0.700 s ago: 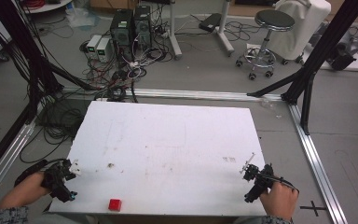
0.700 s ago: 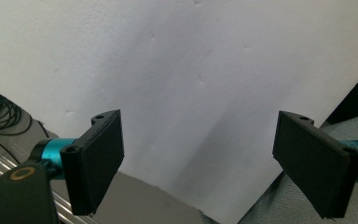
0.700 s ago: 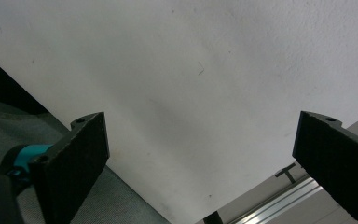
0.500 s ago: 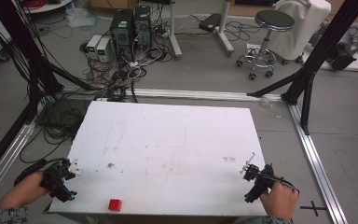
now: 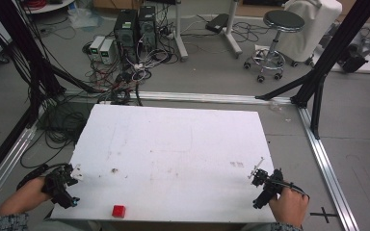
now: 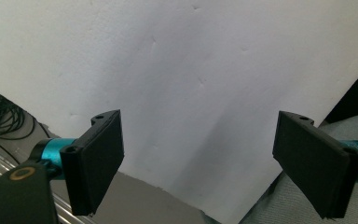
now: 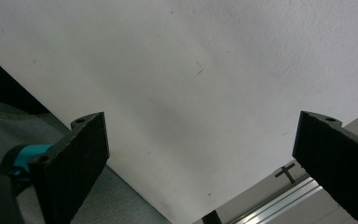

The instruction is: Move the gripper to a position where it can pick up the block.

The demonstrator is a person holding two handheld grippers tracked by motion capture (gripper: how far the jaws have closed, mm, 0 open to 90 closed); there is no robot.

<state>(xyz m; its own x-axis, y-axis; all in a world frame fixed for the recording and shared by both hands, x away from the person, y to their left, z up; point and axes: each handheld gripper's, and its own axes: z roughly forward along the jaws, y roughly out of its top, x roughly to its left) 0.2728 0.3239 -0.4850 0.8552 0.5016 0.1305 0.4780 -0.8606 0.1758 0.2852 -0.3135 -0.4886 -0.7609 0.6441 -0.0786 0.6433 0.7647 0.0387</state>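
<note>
A small red cube [image 5: 119, 211] lies on the white table [image 5: 173, 144] near its front edge, left of centre. My left gripper [image 5: 67, 184] rests at the table's front left corner, about a hand's width left of the cube. In the left gripper view its jaws stand wide apart over bare white surface, and the left gripper [image 6: 200, 154] is open with nothing between them. My right gripper [image 5: 264, 185] sits at the front right corner, far from the cube. The right gripper [image 7: 200, 163] is also open and empty above the white board.
A metal frame rail [image 5: 325, 163] runs along the table's right side, with a black cross mark [image 5: 323, 212] on the floor beside it. Cables [image 5: 62, 125] and computer boxes [image 5: 135, 26] lie beyond the far left; a stool [image 5: 277, 36] stands at the back.
</note>
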